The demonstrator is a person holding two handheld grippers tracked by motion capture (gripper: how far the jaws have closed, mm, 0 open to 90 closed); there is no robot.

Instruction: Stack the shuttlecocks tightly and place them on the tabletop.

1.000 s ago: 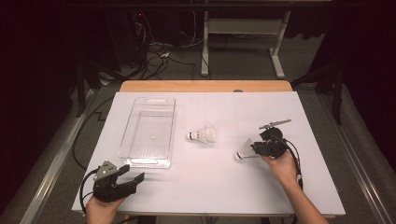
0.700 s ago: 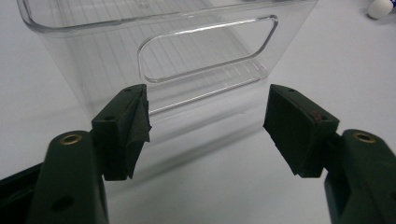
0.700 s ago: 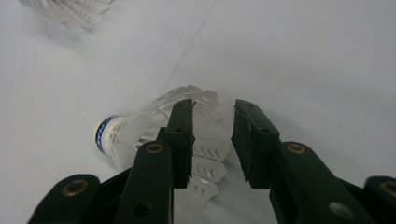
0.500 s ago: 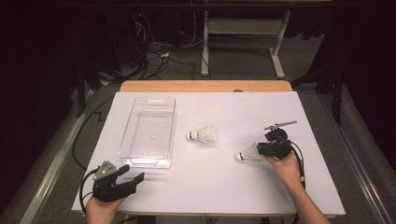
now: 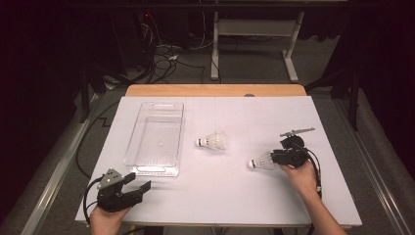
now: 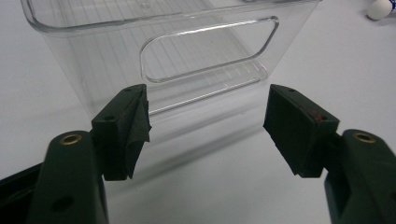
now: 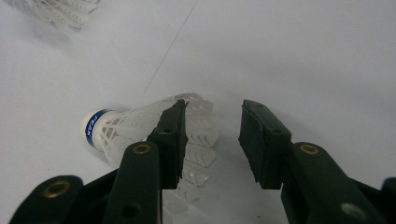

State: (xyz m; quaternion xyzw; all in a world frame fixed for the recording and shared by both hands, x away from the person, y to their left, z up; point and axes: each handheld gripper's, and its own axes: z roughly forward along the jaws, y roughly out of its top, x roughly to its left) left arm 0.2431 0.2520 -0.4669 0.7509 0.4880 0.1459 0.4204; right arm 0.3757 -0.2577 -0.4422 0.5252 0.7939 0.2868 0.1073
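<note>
Left gripper (image 5: 132, 188) was held at lower left of the high view, jaws spread with nothing between them, pointed at the near end wall of the clear tray (image 6: 187, 51). Right gripper (image 5: 274, 157) sat at right of centre; its jaws had just been opening, pads not pressing, skirt of 1 shuttlecock (image 7: 140, 126) lying partly between them on the white table sheet (image 5: 235, 196). A 2nd shuttlecock (image 5: 212, 142) lay at frame centre, beside the tray.
</note>
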